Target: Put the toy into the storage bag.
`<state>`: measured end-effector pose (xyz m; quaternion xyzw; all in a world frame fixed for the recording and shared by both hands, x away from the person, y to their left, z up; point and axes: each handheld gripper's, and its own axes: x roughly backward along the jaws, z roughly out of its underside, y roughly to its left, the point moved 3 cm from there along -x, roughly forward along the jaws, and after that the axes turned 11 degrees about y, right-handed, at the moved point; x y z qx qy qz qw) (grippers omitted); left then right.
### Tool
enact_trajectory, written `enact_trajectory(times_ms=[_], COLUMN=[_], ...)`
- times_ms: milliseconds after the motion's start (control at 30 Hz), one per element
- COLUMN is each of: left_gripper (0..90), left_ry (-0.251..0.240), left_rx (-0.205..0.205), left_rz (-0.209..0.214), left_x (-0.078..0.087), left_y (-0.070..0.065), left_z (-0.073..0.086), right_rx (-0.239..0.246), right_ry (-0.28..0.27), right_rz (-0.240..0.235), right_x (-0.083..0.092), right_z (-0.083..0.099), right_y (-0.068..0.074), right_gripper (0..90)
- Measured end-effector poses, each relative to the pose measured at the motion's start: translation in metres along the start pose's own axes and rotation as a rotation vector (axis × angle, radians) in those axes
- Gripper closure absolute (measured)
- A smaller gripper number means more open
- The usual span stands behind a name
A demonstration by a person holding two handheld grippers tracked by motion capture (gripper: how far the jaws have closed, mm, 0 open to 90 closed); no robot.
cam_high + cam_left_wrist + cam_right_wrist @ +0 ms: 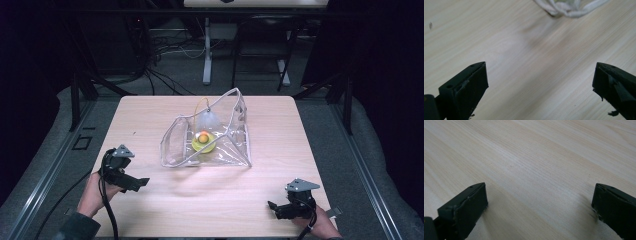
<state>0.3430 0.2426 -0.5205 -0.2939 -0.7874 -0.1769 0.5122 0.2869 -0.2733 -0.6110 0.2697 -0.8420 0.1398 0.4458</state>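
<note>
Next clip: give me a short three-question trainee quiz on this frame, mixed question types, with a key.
1. True or false: the left gripper is shut on the clear plastic bag.
2. Where does the yellow bowl sit? A) inside the clear plastic bag B) on bare table by the right gripper C) under the table
3. Fill in: the small ball in the yellow bowl is ____ in colour.

Key
1. False: its jaws stand wide apart over bare wood, short of the bag.
2. A.
3. Orange.

High view overlooking table [150,210], gripper views close above its wood
</note>
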Motion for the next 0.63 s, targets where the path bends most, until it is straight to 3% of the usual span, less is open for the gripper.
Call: enact_trajectory(times_ms=[133,300,433,633], left_gripper=[0.7,3.4,3.0,1.5], left_ry=[0.0,0.04,0.073,0.081], left_rx=[0.034,0.046,0.024,0.039], left_rz=[0.017,0.029,0.049,0.014], left_x=[-0.012,-0.025,-0.038,-0.05], left_y=[0.001,0.003,0.002,0.004], left_z=[0.012,0.02,0.027,0.033], right_rx=[-0.001,0.005,0.005,0.005], right_ry=[0.0,0.002,0.002,0.003], right_rz=[0.003,0.003,0.003,0.002], right_x=[0.0,0.0,0.0,0.0], right_z=[0.0,0.0,0.0,0.0], right_y=[0.0,0.0,0.0,-0.001], right_gripper=[0.0,0.0,0.0,0.0])
